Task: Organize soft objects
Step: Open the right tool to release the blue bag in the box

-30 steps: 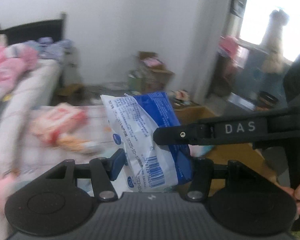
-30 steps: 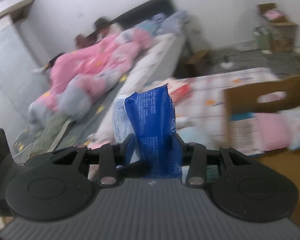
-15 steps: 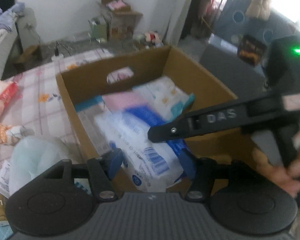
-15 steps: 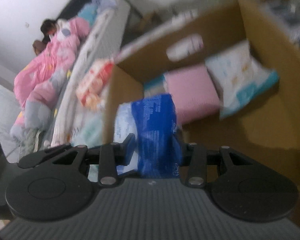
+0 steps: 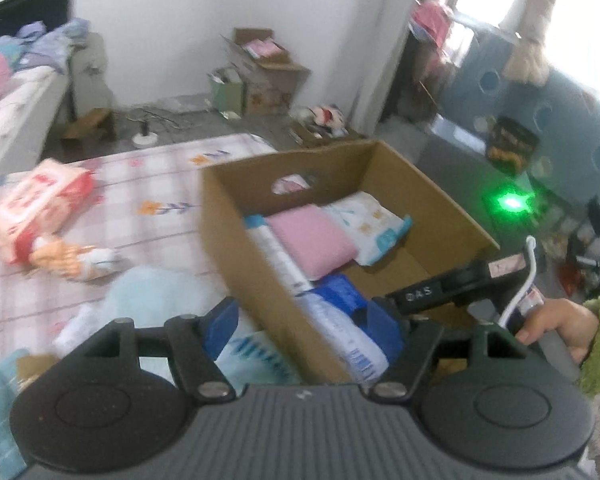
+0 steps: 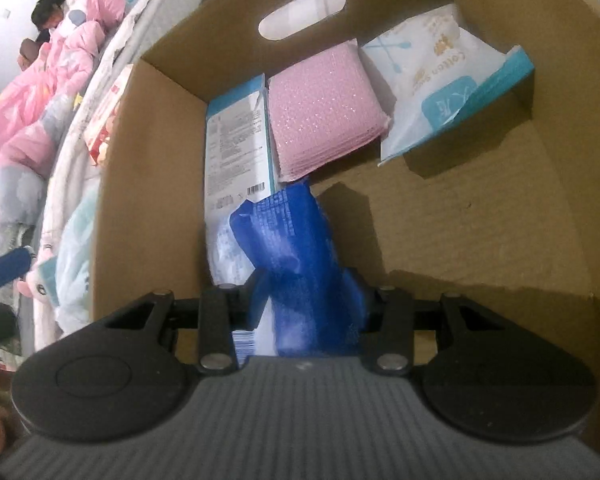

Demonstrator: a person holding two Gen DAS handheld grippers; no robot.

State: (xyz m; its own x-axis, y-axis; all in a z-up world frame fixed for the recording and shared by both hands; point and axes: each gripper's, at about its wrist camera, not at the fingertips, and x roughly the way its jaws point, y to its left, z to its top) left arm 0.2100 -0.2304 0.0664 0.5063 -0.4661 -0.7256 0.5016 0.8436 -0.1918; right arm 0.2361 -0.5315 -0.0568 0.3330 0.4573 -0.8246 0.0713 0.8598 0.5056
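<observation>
Both right gripper (image 6: 306,300) jaws clamp the blue packet (image 6: 296,264) — inside the cardboard box (image 6: 500,220); left gripper (image 5: 304,324) jaws apart.

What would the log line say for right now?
right gripper: shut on blue-and-white pack | pack: low inside cardboard box | left gripper: open, straddling box wall | nearby: pink pad pack

A lived-in home bedroom: a bed (image 5: 16,92) with rumpled pink bedding (image 6: 32,92) at ten o'clock, a checked floral sheet (image 5: 156,184) underfoot, open cardboard boxes (image 5: 260,68) against the white wall at twelve, a curtained window (image 5: 500,0) at two.
</observation>
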